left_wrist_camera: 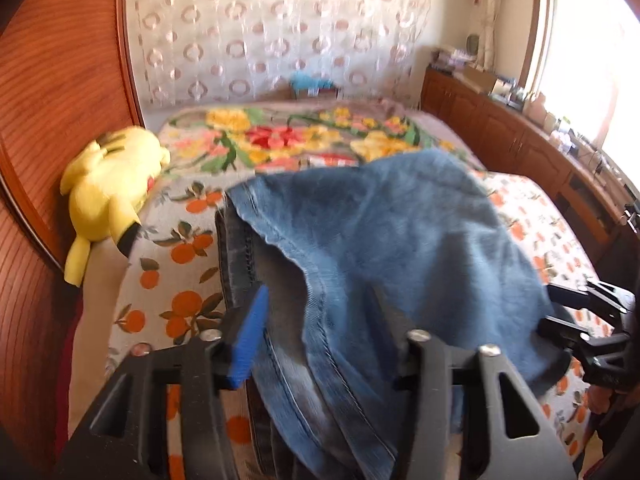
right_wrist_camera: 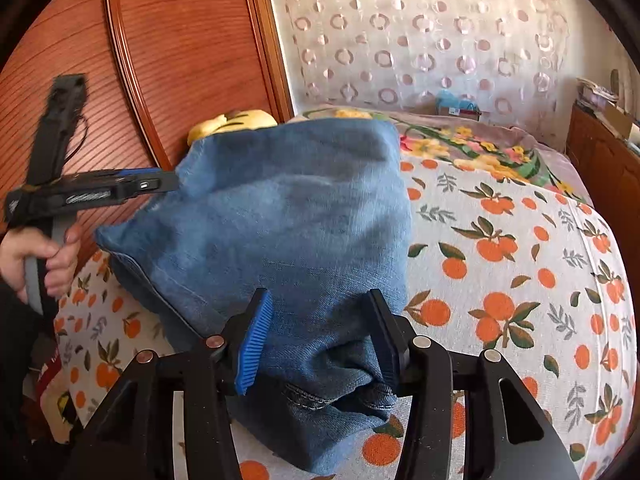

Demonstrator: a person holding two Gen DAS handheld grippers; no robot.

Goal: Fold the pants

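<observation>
Presently, the work stands midway through a fold. One pair of blue denim pants (right_wrist_camera: 288, 220) lies bunched on the white bedsheet printed with oranges (right_wrist_camera: 500, 240), near its front edge. The pants' top layer is raised in a loose hump and is not lying flat.

The right gripper (right_wrist_camera: 318, 300) is released. Its jaws stand apart with the thick denim end between them, and the ribbed face of the blue pad (right_wrist_camera: 254, 336) shows clear of the cloth.

The left gripper (left_wrist_camera: 320, 300) is at the opposite corner of the pants. Denim runs between its jaws and is draped over one finger. Whether the pads are clamping that cloth cannot be determined from either view. A person's hand (right_wrist_camera: 36, 252) is wrapped round the left gripper's handle.

Judgement on the step: the fold has been carried over but not yet laid down. The next move calls for:
- lowering the raised layer onto the layers beneath
- squaring its hem and seams with the edges below
- drawing both sets of fingers out without dragging the cloth askew

Denim is stiff and may spring back up unless it is pressed flat.

Count:
- one pair of pants
- two grippers
- one hand in view
- one orange-print sheet
- one blanket with red and yellow flowers (left_wrist_camera: 280, 136), further up the bed
- one yellow plush toy (left_wrist_camera: 112, 184), by the reddish wooden headboard (left_wrist_camera: 60, 80) and well apart from the pants
</observation>
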